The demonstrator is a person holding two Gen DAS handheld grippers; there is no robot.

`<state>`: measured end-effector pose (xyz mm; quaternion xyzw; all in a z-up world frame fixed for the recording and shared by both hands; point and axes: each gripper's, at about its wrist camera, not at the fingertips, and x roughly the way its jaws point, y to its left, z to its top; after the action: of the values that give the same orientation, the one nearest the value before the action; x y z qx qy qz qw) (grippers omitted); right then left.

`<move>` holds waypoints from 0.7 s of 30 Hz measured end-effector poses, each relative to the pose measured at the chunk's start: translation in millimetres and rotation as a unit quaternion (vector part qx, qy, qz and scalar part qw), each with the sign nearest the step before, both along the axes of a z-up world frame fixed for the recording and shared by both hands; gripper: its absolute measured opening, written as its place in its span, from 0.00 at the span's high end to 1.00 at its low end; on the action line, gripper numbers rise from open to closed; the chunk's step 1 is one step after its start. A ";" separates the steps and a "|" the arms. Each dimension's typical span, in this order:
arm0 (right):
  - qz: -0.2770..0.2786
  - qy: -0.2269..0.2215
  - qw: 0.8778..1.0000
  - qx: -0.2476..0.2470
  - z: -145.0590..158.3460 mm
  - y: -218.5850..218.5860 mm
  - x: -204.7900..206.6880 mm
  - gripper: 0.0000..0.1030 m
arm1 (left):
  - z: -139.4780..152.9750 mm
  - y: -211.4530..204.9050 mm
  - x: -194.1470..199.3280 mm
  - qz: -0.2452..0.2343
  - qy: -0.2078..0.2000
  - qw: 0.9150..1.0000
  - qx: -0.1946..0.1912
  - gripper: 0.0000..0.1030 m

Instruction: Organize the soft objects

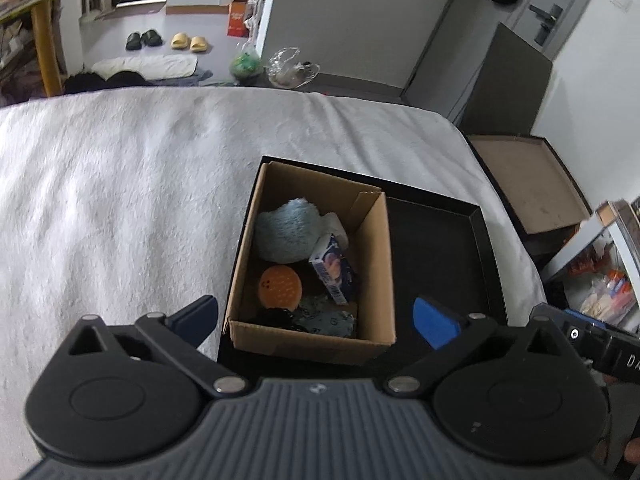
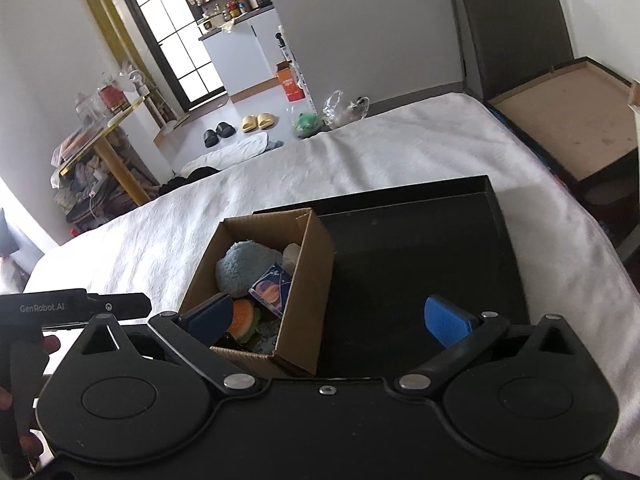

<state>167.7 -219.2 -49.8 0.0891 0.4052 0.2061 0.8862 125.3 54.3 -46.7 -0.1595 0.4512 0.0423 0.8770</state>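
Both your grippers, left (image 1: 316,320) and right (image 2: 328,320), hover spread wide and empty above the box (image 1: 374,256) in the tray's (image 1: 482,240) left end. A blue plush (image 1: 286,236), burger toy (image 1: 279,286) and carton (image 1: 334,274) are inside; the bed (image 1: 120,200) shows nothing left, so sorting looks finished.

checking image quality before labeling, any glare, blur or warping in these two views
Left wrist: fisheye bows the bed edge; box contents slightly soft, the blue plush fuzzy. Right wrist: the window is blown out white; the black tray reads nearly featureless; the cardboard box stays legible.
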 end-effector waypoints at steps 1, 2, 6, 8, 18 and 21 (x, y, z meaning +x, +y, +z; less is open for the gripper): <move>0.000 0.000 1.000 -0.001 1.4 -1.6 -1.0 0.00 | 2.2 -2.9 -1.0 -0.004 0.000 1.000 0.003 0.00; -0.001 -0.002 1.000 -0.001 3.3 -3.3 -2.3 0.00 | 5.1 -5.5 -2.3 -0.007 -0.001 1.000 0.004 0.00; -0.005 0.002 1.000 0.009 11.4 -12.4 -5.9 0.00 | 17.5 -11.1 -7.4 -0.008 0.001 1.000 0.008 0.00; -0.009 0.000 1.000 0.008 16.4 -16.0 -8.7 0.00 | 24.5 -13.6 -11.2 -0.011 -0.006 1.000 0.007 0.00; -0.016 -0.022 1.000 0.001 38.5 -27.9 -27.0 0.00 | 58.7 -29.2 -36.2 -0.019 -0.032 0.999 0.030 0.00; -0.018 -0.031 0.999 0.000 45.4 -30.9 -35.1 0.00 | 67.1 -31.5 -44.5 -0.018 -0.041 0.999 0.028 0.00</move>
<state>132.6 -250.1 -4.4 0.0897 0.3758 0.1931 0.9019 80.8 22.8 20.4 -0.1284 0.4159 0.0330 0.8997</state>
